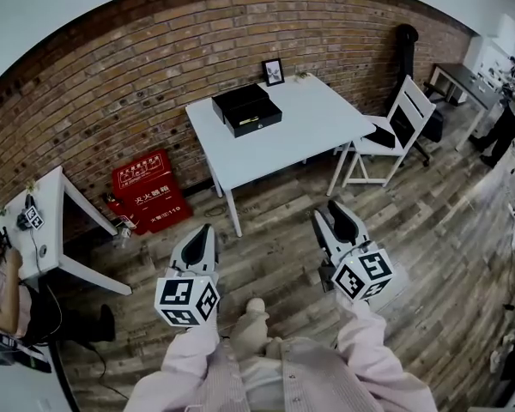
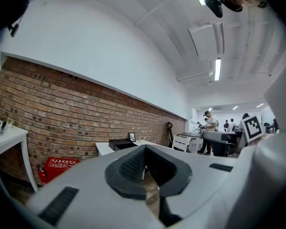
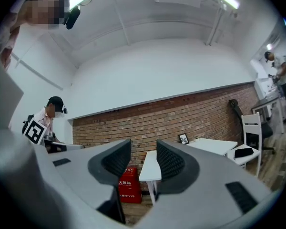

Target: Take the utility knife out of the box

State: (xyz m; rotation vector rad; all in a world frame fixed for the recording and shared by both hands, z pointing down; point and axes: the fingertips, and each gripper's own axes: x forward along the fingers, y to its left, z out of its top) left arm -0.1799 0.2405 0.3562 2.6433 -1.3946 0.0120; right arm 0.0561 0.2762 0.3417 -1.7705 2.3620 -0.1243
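Right gripper, low and right of centre in the head view, holds its jaws wide apart with nothing between them. The left gripper has its jaws together and is empty. The black box lies open on the white table in the upper middle, well apart from both. The utility knife is too small to make out. The person should step closer, lower the open jaws into the box, and straddle the handle crosswise.

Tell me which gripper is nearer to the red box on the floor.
Left. The left gripper hangs lower right of the red box in the head view; the right gripper is much farther right.
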